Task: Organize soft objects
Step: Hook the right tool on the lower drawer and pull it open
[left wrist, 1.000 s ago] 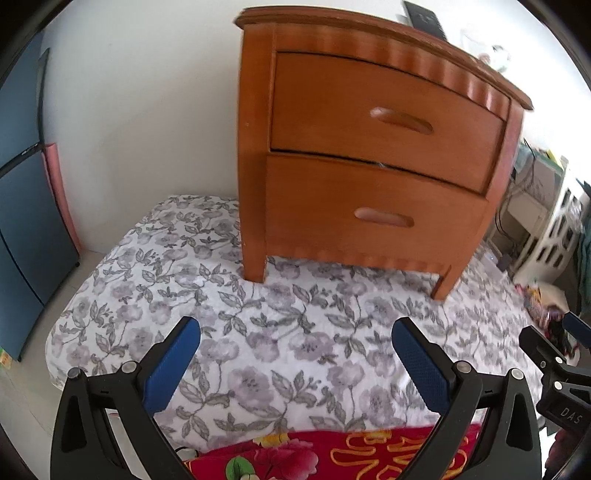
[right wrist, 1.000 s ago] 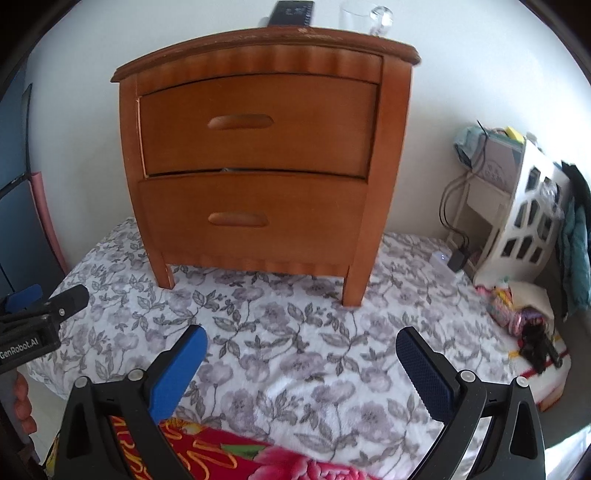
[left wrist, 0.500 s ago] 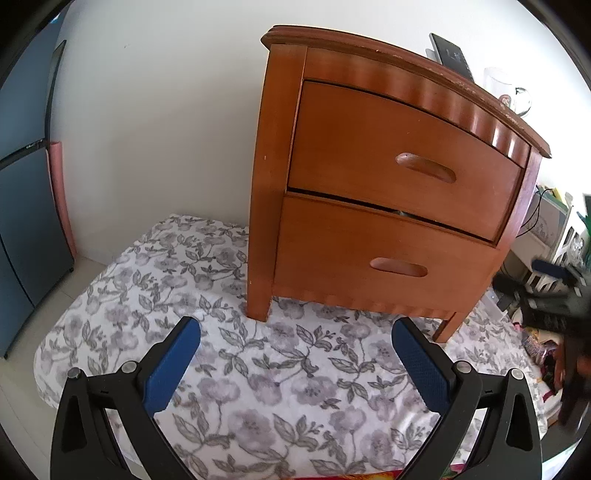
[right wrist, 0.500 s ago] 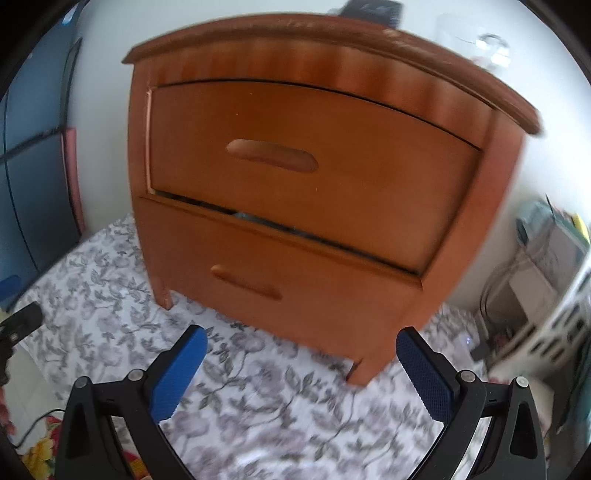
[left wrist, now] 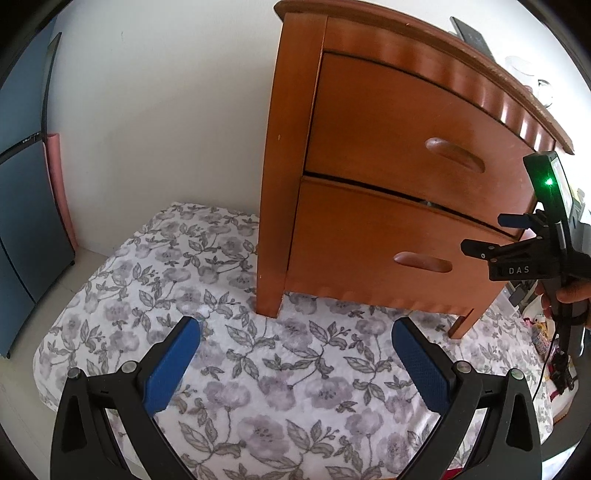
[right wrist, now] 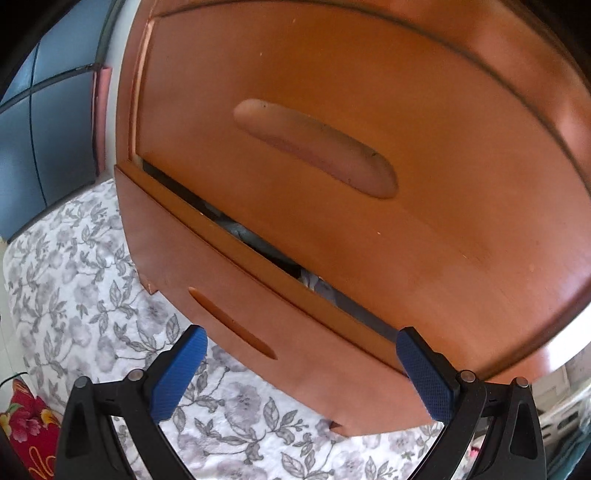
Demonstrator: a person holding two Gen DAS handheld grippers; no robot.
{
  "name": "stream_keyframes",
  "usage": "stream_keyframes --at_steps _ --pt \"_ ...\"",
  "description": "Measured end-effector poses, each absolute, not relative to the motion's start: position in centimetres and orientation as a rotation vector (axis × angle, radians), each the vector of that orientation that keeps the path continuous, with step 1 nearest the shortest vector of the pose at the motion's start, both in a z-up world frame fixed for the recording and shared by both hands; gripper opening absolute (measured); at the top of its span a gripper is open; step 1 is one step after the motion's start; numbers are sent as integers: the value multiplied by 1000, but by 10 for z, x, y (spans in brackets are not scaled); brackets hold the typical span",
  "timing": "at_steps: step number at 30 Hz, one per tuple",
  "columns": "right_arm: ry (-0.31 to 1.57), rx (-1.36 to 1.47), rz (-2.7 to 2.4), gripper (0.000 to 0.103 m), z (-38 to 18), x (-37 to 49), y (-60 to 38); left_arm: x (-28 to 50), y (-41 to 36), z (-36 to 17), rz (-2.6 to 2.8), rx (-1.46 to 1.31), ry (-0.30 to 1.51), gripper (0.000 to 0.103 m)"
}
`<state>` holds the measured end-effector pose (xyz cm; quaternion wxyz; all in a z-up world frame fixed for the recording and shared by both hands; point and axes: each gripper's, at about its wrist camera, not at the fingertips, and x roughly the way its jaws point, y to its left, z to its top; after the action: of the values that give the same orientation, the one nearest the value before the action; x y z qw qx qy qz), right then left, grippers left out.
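Observation:
A brown wooden nightstand (left wrist: 369, 155) with two drawers stands on a floral quilt (left wrist: 236, 369). My right gripper (right wrist: 299, 365) is open and empty, very close to the nightstand front, just below the lower drawer's handle slot (right wrist: 231, 323). The lower drawer (right wrist: 258, 295) is ajar, with grey and white fabric (right wrist: 317, 286) showing in the gap. The upper drawer handle (right wrist: 314, 147) is above. My left gripper (left wrist: 295, 354) is open and empty over the quilt, back from the nightstand. The right gripper (left wrist: 513, 236) also shows at the right of the left wrist view.
A red flowered cloth (right wrist: 26, 421) lies at the lower left. A blue panel (left wrist: 22, 206) stands against the white wall at left. A dark remote (left wrist: 469, 33) and a glass (left wrist: 532, 77) sit on the nightstand top. Clutter lies at the right (left wrist: 546, 339).
My right gripper has moved forward, close up to the nightstand's drawers. My left gripper has tilted up and shifted; the red cloth has left its view.

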<state>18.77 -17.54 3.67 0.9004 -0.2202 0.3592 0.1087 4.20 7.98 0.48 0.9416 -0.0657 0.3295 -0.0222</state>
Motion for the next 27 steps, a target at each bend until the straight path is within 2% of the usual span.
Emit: stream_keyframes --at_steps 15,27 --pt "800 -564 289 103 22 201 -178 57 77 -16 -76 -149 747 103" --pt "894 -521 357 103 26 210 -181 56 72 -16 -94 -156 761 103"
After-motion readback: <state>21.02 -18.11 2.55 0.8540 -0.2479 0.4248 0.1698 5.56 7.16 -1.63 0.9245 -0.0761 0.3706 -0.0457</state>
